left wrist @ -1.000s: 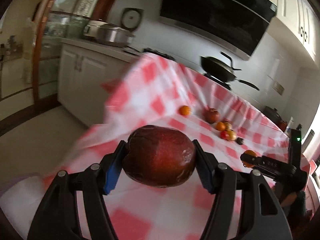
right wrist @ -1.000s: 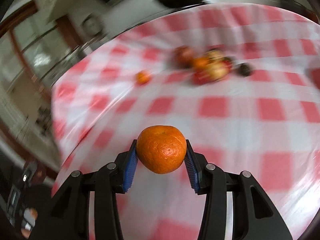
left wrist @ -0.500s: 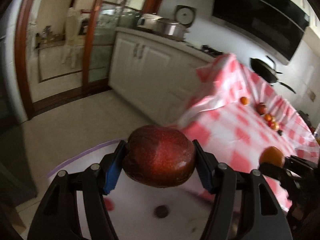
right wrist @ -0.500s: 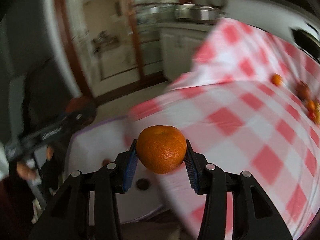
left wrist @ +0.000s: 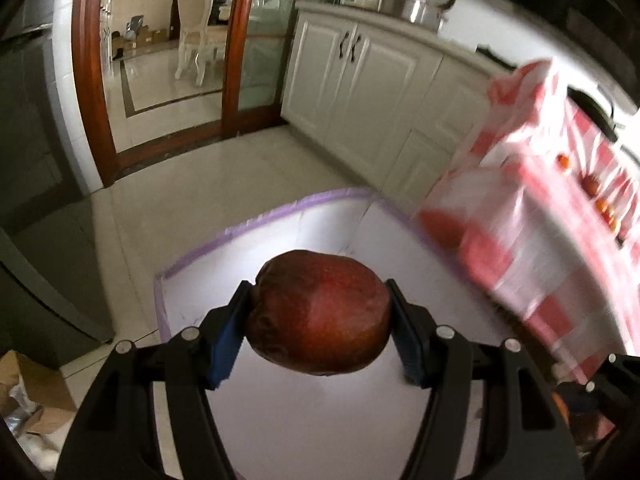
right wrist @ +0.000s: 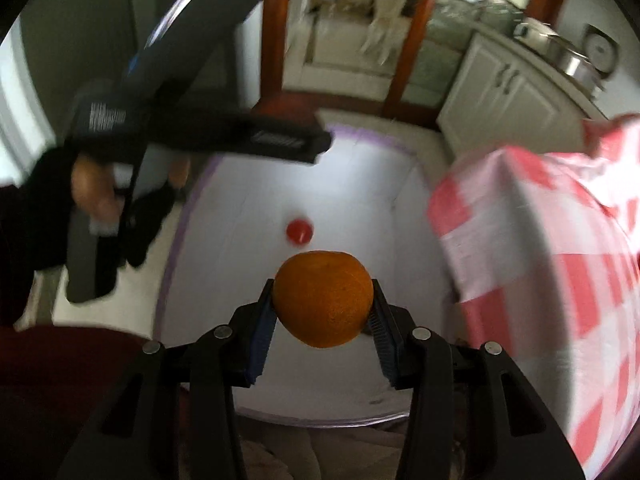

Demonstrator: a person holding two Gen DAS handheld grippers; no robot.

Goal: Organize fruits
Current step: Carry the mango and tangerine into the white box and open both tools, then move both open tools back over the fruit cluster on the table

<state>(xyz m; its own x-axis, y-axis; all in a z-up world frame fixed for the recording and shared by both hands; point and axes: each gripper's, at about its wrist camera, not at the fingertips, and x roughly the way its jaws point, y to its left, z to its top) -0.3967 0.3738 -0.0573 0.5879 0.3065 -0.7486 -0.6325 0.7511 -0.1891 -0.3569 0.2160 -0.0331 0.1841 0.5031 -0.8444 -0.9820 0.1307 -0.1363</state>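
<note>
Left wrist view. The left gripper (left wrist: pixel 320 330) clamps a dark red apple (left wrist: pixel 320 314) at lower centre, blue pads (left wrist: pixel 224 340) on its opposite cheeks. Beneath lies a white bin with a lilac rim (left wrist: pixel 280 210); the checked tablecloth (left wrist: pixel 536 248) hangs at right, with more fruits (left wrist: pixel 592 186) small at the far right edge. The apple looks firm, smooth and fairly heavy; holding it across its widest girth seems soundest.

Right wrist view. The right gripper (right wrist: pixel 322 316) grips an orange (right wrist: pixel 324 298) at centre, jaws narrow about its sides. A small red fruit (right wrist: pixel 299 231) already rests on the bin floor just above it. The orange's dimpled peel should resist slipping, though it probably yields under hard pressure.
</note>
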